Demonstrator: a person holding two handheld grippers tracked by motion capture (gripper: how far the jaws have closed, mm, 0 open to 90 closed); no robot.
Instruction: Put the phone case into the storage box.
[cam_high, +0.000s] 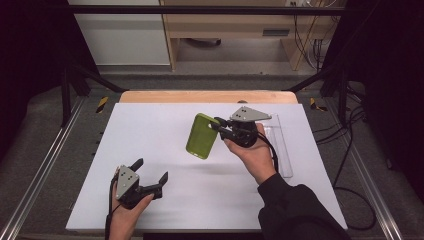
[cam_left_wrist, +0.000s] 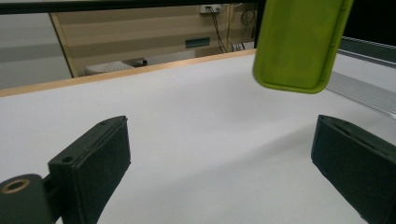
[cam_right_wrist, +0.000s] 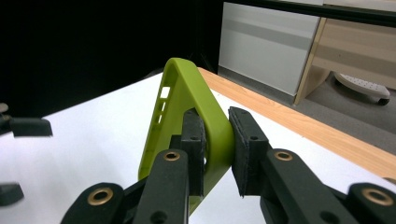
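White worktop w/ a wood edge along the far side; a clear plastic tray lies near its right edge, just beyond the person's right hand. Green phone case is held up off the worktop, roughly centre, tilted, long side running near-to-far in the high view. Right gripper has it: fingers pinch one side wall of the case, one pad inside the shell, other outside, cutouts along the wall visible in the right gripper view. Left gripper sits low at the near-left, close over the worktop, well apart from the case; its fingers spread wide, nothing between them, case hanging ahead & above in the left gripper view.
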